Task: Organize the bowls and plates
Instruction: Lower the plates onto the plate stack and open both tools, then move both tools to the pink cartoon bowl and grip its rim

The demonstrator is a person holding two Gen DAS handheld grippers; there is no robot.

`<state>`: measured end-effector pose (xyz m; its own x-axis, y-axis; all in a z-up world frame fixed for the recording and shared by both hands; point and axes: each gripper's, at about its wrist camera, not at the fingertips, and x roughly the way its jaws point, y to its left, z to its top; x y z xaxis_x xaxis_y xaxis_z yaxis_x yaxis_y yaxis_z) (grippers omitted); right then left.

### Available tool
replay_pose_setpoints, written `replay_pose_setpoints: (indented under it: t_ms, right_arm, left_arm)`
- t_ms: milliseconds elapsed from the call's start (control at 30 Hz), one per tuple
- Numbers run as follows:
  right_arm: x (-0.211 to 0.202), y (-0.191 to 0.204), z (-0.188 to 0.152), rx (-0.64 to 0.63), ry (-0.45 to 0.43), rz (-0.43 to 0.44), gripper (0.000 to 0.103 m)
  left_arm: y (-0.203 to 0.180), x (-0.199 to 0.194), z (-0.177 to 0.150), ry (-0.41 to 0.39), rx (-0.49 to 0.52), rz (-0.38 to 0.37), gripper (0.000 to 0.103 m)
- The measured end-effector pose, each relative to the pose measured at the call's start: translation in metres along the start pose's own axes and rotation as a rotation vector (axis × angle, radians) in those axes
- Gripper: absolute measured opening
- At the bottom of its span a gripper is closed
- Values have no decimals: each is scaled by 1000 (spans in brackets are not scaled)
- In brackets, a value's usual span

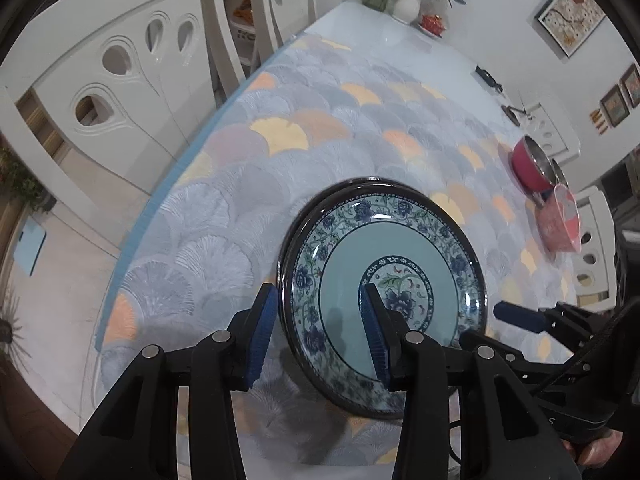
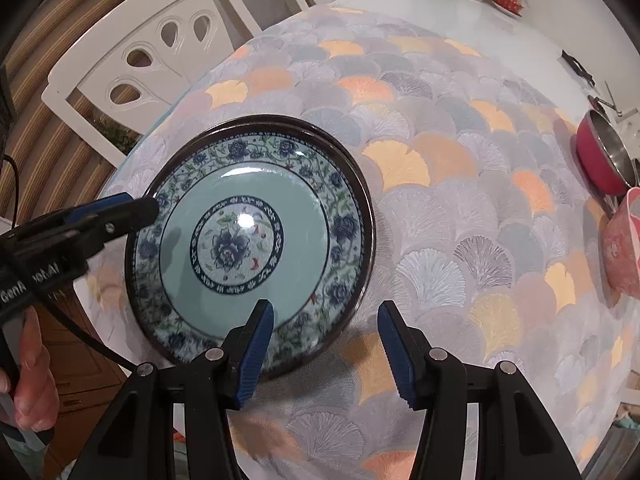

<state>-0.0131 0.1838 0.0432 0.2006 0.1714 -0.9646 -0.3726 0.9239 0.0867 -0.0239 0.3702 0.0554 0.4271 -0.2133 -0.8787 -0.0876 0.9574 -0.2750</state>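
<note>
Straddling the plate's [image 1: 384, 292] rim, the left gripper [image 1: 320, 336] is gaping wide — gripping nothing. The right gripper [image 2: 326, 350] is hovering wide open, empty.

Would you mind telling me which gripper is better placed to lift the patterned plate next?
Left. The left gripper already straddles the rim of the patterned plate, one of its fingers over the plate. The right gripper is open, only one of its fingers over the near rim.

Both wrist views look down steeply and closely at the table [image 1: 280, 92]. They share the plate [image 1: 400, 240], lower centre in the left view, centre left in the right.
</note>
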Motion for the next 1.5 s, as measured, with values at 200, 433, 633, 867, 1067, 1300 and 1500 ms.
replay_pose_setpoints:
  t_ms: [200,433,633,867,1067,1300,1500]
  right_arm:
    - [-6,-1,-15,13,2,53,52]
    - [-10,8,-21,-12,-15,58,52]
    - [-16,2,-23,19,-37,62,52]
    - [-43,-30,-26,84,-111,-23,52]
    - [-69,-95,-38,240,-164,-101,52]
    - [-100,-208,-59,478,-214,-145,53]
    - [-116,-296,-71,661,-245,-115,74]
  left_arm:
    - [-2,-1,1,-1,5,-1,39]
    - [-12,-4,1,-5,37,-8,39]
    - [-22,-11,7,-24,60,-16,39]
    - [-84,-31,40,-153,271,-6,39]
    - [-167,-29,64,-174,419,-132,44]
    - [-255,-13,66,-132,518,-224,49]
    - [-320,25,75,-56,504,-284,63]
